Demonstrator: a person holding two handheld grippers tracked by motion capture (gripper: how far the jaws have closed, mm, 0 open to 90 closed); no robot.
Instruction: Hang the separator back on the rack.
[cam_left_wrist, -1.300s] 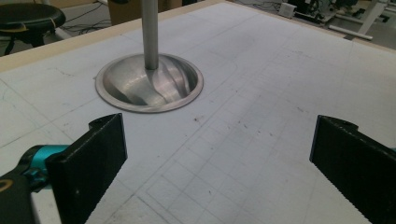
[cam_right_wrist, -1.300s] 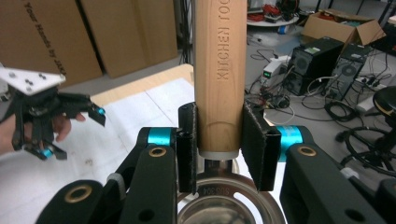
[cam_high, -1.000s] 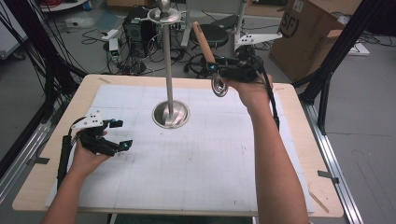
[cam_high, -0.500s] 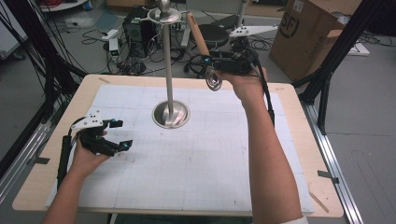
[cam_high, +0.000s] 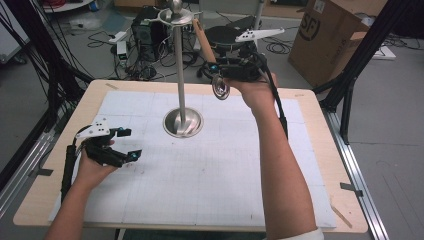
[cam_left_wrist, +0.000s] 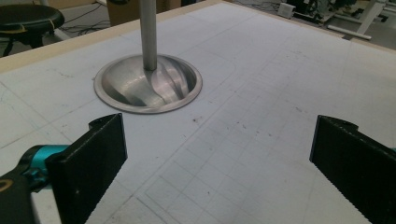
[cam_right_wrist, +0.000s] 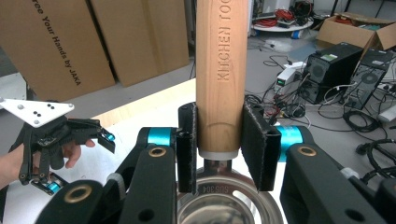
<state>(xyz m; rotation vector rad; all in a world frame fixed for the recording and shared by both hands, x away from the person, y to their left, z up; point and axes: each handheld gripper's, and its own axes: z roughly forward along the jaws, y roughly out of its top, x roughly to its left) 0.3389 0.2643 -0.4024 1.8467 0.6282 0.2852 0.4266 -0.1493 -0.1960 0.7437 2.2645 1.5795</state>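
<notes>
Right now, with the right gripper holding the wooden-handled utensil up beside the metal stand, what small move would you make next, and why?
Probably ease the right gripper a little toward the stand's top ring. Its jaws clamp the wooden handle with the steel bowl hanging below, and the handle's tip sits just beside the ring, seemingly not yet on it. The left gripper rests open on the table, clear of the stand's base.

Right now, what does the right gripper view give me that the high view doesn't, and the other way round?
Right gripper view alone: the lettering KITCHEN on the wooden handle, and the right gripper with its pads pressed on both sides of that handle just above the steel bowl.

High view alone: the metal stand on the table, its hook ring at the top beside the raised handle, and the ladle hanging bowl-down from the grip.

Both: the ladle in the right gripper, and the left gripper, open, low over the table.
</notes>
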